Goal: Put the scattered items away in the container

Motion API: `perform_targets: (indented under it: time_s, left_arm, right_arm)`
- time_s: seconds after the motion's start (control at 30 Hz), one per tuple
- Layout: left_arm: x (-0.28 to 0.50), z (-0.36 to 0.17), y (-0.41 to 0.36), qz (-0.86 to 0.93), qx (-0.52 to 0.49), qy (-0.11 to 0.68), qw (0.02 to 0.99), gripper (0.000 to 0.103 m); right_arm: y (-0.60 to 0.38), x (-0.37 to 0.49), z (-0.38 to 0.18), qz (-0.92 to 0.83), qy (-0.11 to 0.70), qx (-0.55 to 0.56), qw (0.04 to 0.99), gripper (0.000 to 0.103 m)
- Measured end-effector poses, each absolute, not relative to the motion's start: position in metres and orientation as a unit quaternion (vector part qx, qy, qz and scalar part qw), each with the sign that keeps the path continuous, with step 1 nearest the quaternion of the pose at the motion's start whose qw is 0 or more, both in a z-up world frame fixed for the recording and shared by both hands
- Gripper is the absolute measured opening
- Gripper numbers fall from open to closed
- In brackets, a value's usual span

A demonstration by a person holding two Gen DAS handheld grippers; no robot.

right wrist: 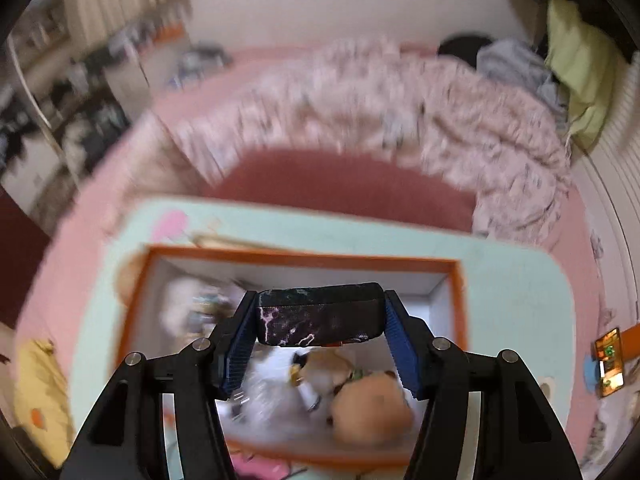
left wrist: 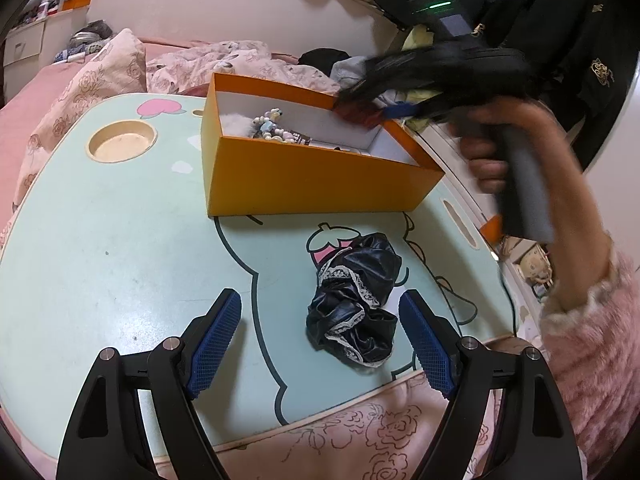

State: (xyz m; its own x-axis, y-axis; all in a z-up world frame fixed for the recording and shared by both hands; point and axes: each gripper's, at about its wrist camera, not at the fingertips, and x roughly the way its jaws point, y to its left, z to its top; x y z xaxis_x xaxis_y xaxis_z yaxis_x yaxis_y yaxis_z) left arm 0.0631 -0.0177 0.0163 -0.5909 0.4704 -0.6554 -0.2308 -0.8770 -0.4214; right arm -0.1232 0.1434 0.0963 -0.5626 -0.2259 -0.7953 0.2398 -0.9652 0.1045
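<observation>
An orange box [left wrist: 320, 184] with a white inside stands on the pale green lap table [left wrist: 120, 248]; beads and small items lie in it. A crumpled black satin cloth with white lace [left wrist: 356, 300] lies on the table between the open fingers of my left gripper [left wrist: 320, 312]. My right gripper [right wrist: 320, 312] is shut on a black marbled pouch [right wrist: 320, 316] and holds it above the orange box [right wrist: 452, 268], over a plush toy [right wrist: 372, 408] inside. In the left wrist view the right gripper [left wrist: 360, 108] is blurred above the box's far right corner.
The table stands on a bed with pink floral bedding [left wrist: 100, 76]. A round cup recess [left wrist: 122, 146] is at the table's far left. Clothes [left wrist: 560, 40] hang at the right. The person's pink fuzzy sleeve [left wrist: 592, 344] is at the right.
</observation>
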Motion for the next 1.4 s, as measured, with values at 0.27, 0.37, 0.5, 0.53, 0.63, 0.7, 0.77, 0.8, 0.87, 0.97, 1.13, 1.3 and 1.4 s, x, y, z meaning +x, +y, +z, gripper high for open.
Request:
perform_targets:
  time_s: [0.27, 0.37, 0.5, 0.53, 0.63, 0.7, 0.77, 0.8, 0.87, 0.97, 1.13, 1.3, 1.4]
  left_arm:
    - [0.067, 0.021, -0.038, 0.889, -0.387, -0.180, 0.164, 0.081]
    - [0.073, 0.030, -0.044, 0.903, -0.364, -0.179, 0.144, 0.081]
    - [0.077, 0.040, -0.037, 0.918, -0.352, -0.142, 0.116, 0.081]
    - [0.075, 0.041, -0.035, 0.919, -0.355, -0.132, 0.106, 0.081]
    - [0.068, 0.043, -0.031, 0.922, -0.368, -0.102, 0.063, 0.081]
    - [0.066, 0.045, -0.031, 0.920, -0.372, -0.101, 0.067, 0.081]
    - [0.065, 0.049, -0.032, 0.916, -0.379, -0.109, 0.075, 0.081]
    - [0.063, 0.052, -0.035, 0.914, -0.379, -0.122, 0.081, 0.081]
    - [0.059, 0.059, -0.041, 0.912, -0.371, -0.155, 0.087, 0.081]
    - [0.040, 0.074, -0.059, 0.903, -0.360, -0.217, 0.088, 0.081]
    - [0.003, 0.108, -0.046, 0.917, -0.368, -0.142, 0.061, 0.081]
    - [-0.036, 0.115, -0.012, 0.902, -0.420, -0.054, 0.085, 0.081]
    - [-0.046, 0.118, 0.004, 0.911, -0.407, -0.005, 0.066, 0.081]
  right_arm:
    - [0.159, 0.000, 0.082, -0.882, 0.014, 0.430, 0.189, 0.060]
    - [0.160, 0.015, 0.052, -0.879, 0.021, 0.446, 0.167, 0.060]
    - [0.153, 0.013, 0.029, -0.881, 0.041, 0.449, 0.145, 0.061]
    - [0.152, 0.012, 0.025, -0.883, 0.048, 0.446, 0.139, 0.061]
    - [0.151, 0.019, 0.025, -0.902, 0.062, 0.410, 0.118, 0.063]
    - [0.151, 0.030, 0.030, -0.917, 0.065, 0.377, 0.110, 0.077]
    - [0.153, 0.043, 0.036, -0.932, 0.063, 0.341, 0.105, 0.081]
    - [0.154, 0.050, 0.039, -0.939, 0.062, 0.323, 0.099, 0.081]
    - [0.154, 0.065, 0.041, -0.950, 0.059, 0.291, 0.095, 0.081]
    - [0.159, 0.077, 0.047, -0.958, 0.043, 0.261, 0.107, 0.081]
    - [0.171, 0.074, 0.050, -0.959, 0.007, 0.261, 0.112, 0.081]
    - [0.179, 0.076, 0.050, -0.961, -0.010, 0.259, 0.099, 0.081]
    - [0.182, 0.072, 0.048, -0.959, -0.017, 0.267, 0.095, 0.081]
